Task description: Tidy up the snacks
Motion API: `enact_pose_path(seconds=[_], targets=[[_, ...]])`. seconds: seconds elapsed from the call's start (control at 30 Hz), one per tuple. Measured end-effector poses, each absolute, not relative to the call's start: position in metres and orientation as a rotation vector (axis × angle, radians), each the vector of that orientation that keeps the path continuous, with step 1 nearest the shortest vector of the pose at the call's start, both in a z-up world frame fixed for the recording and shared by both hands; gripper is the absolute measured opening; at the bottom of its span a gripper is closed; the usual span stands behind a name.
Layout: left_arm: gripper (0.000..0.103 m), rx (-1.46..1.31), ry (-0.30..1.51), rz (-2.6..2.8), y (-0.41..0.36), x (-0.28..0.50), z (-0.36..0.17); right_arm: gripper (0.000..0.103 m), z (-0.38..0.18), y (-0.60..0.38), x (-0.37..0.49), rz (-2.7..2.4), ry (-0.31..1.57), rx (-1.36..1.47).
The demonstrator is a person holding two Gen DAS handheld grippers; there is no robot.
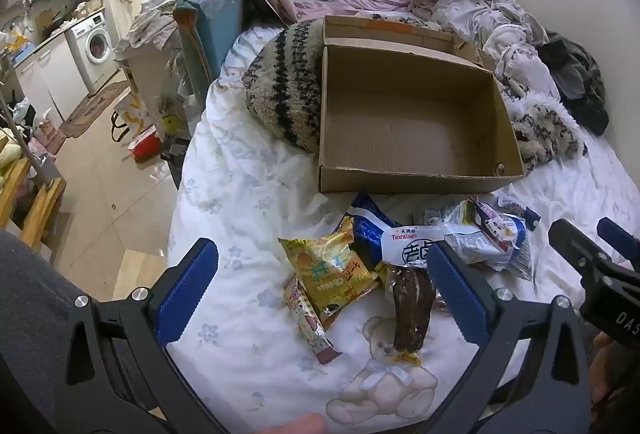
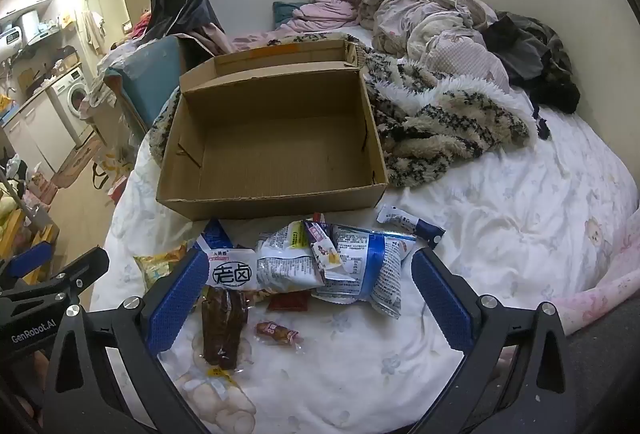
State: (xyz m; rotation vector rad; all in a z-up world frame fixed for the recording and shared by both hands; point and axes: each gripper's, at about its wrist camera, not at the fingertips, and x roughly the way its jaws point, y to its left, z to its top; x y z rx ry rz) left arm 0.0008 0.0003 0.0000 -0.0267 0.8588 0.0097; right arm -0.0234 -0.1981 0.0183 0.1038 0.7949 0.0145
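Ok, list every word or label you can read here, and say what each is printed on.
"Tiantisen": white snack packet.
"老卤": the same white packet, large characters.
"GenRobot.AI": left gripper body.
"DAS": right gripper body, cut off at the picture's edge.
Print on the yellow bag, the blue and white bags and the small sachets: too small or blurred to read.

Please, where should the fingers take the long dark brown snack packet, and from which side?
Grip the brown packet across its narrow middle, coming from above. It lies flat on the sheet, its long axis pointing toward the box, and its long sides look mostly free.
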Motion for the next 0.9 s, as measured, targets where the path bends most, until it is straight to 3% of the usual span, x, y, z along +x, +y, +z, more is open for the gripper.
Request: enact_pose_path(seconds=[0.9], targets=[[0.103, -0.01, 0.839, 0.031, 0.0008, -0.0009, 0.0033, 0.103, 0.0134, -0.1974, -0.0228, 0.014, 0.805, 0.103]])
